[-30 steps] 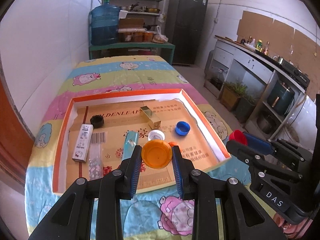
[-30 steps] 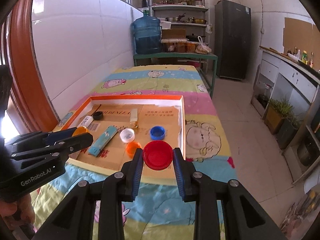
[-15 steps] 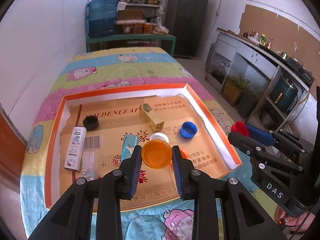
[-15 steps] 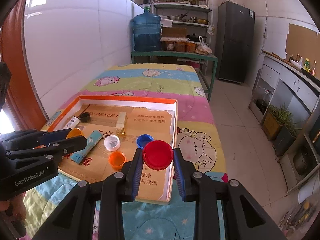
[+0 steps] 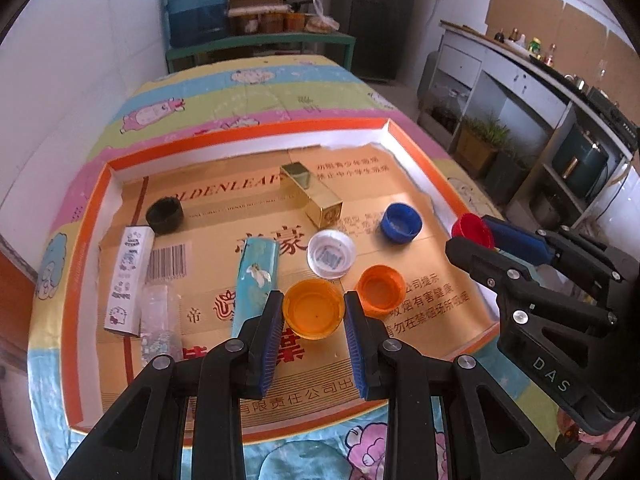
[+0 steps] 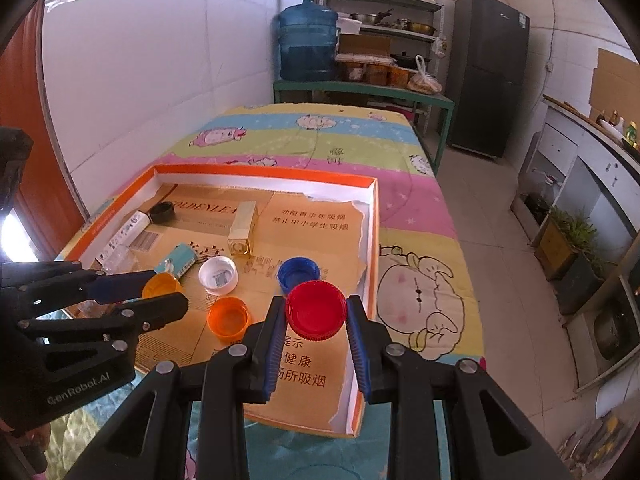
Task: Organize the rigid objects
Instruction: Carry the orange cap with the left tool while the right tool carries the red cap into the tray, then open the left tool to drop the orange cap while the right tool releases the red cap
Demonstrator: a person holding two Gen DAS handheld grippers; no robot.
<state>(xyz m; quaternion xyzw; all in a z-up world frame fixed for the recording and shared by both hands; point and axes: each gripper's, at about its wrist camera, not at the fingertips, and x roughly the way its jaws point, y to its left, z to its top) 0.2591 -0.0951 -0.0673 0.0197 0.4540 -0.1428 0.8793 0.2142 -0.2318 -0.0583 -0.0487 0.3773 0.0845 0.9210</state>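
Left gripper (image 5: 313,312) clamped on amber cap (image 5: 313,309), hollow side up, held over the tray's (image 5: 86,216) near half. Right gripper (image 6: 316,312) clamped on red cap (image 6: 316,309) near the tray's right wall. From the amber cap in the left wrist view: orange cap (image 5: 380,290) at 2 o'clock, just beside; white cap (image 5: 331,253) at 12; blue cap (image 5: 401,223) at 1; gold box (image 5: 310,194) farther, 12; black cap (image 5: 164,215) at 10.
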